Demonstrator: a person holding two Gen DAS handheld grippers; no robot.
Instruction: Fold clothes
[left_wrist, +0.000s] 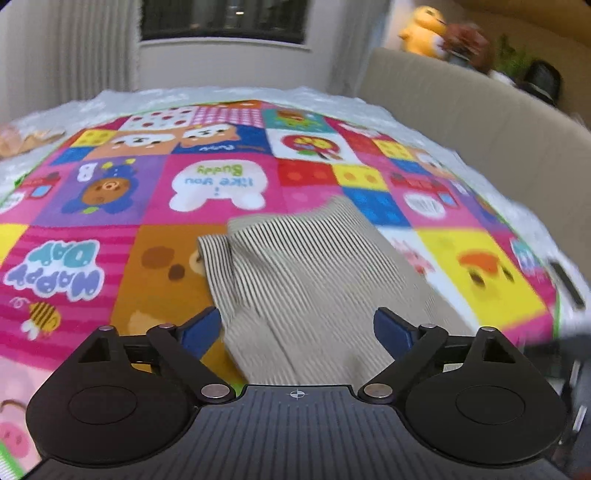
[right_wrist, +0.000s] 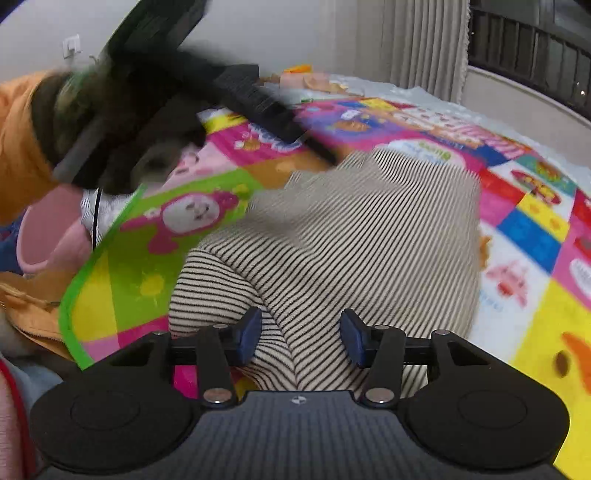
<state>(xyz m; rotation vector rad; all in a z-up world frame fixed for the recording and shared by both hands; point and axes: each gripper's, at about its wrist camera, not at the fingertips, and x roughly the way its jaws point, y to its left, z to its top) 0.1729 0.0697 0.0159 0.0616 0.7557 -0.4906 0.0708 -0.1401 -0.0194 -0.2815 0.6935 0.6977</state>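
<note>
A beige garment with thin dark stripes (left_wrist: 314, 266) lies partly folded on the colourful play mat (left_wrist: 110, 206). My left gripper (left_wrist: 295, 321) hovers over its near edge with the blue pads far apart and nothing pressed between them. In the right wrist view the same striped garment (right_wrist: 369, 229) fills the middle, with a rounded fold towards the near left. My right gripper (right_wrist: 301, 321) is open above that fold, its pads clear of the cloth. The left gripper (right_wrist: 321, 151) shows there as a blurred black shape near the garment's far edge, held by a hand in an orange sleeve (right_wrist: 18, 140).
The mat (right_wrist: 535, 221) covers a white bed. A beige padded headboard (left_wrist: 461, 122) runs along the right, with plush toys (left_wrist: 424, 29) behind it. A dark flat object (left_wrist: 565, 284) lies at the mat's right edge. Pink clothes (right_wrist: 44, 236) and orange clothes (right_wrist: 22, 314) are piled at the left.
</note>
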